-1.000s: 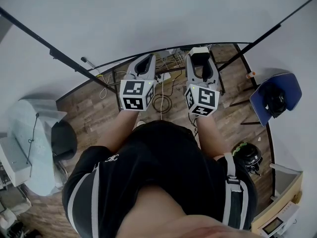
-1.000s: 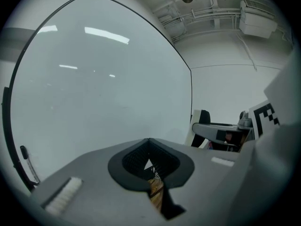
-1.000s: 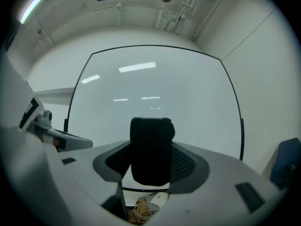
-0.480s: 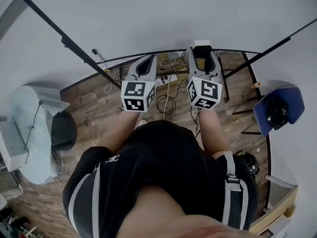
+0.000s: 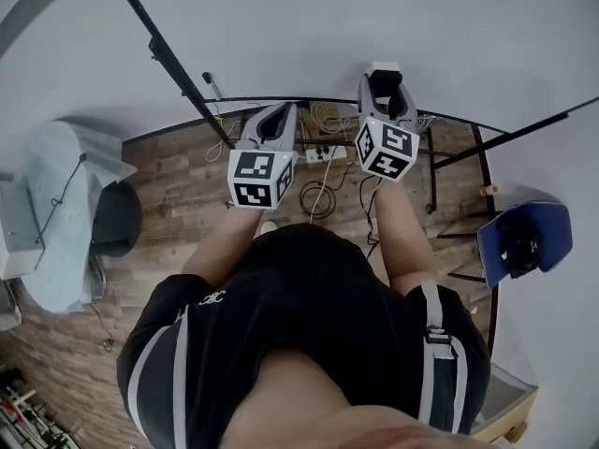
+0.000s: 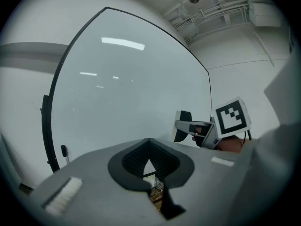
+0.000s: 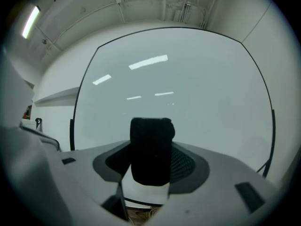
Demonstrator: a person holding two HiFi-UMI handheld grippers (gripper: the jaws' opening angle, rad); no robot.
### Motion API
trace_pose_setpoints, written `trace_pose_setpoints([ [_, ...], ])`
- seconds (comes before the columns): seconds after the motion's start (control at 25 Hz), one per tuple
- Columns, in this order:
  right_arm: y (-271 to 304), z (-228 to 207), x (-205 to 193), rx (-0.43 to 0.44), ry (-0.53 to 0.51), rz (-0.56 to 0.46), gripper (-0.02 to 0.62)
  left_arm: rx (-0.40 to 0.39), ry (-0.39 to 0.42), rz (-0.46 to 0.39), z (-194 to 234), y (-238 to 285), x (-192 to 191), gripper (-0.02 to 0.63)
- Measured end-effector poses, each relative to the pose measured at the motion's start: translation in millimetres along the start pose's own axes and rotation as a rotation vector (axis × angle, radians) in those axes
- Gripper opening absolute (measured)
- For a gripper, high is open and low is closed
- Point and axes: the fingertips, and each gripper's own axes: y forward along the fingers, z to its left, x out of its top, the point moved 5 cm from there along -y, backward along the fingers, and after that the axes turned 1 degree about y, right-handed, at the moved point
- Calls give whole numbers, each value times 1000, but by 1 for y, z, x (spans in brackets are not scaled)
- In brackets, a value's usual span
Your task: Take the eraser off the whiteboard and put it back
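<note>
Between the jaws of our right gripper (image 5: 384, 90) sits the eraser (image 7: 151, 147), clamped across its width, its long axis upright and its dark felt end standing out past the pads. Straight ahead of it lies the whiteboard (image 7: 197, 88), bare and broad, with its black frame (image 7: 80, 112) well off to the side, so we judge there is ample room to set it back. Our left gripper (image 6: 149, 145) hangs beside, jaws closed together on nothing, seemingly farther from the board.

Bright, fisheye-warped, edges perhaps soft
</note>
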Motion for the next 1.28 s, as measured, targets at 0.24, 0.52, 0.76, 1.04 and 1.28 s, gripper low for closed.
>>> trace_pose_setpoints([
  [0.24,40,10,-19,-21,-38,48,235,57,-15,-4,18,-12,-2,9],
  [0.52,67,9,-34,-45,-36,80,235,116,-24,3,38,-23,-5,9],
  [0.76,80,9,-38,-86,-40,81,235,143,-26,6,46,-30,-6,9],
  [1.04,80,12,-37,-118,-40,64,235,160,-27,14,50,-36,-8,9],
  [1.28,69,11,-31,-35,59,-6,278,138,-34,5,44,-36,-4,9],
])
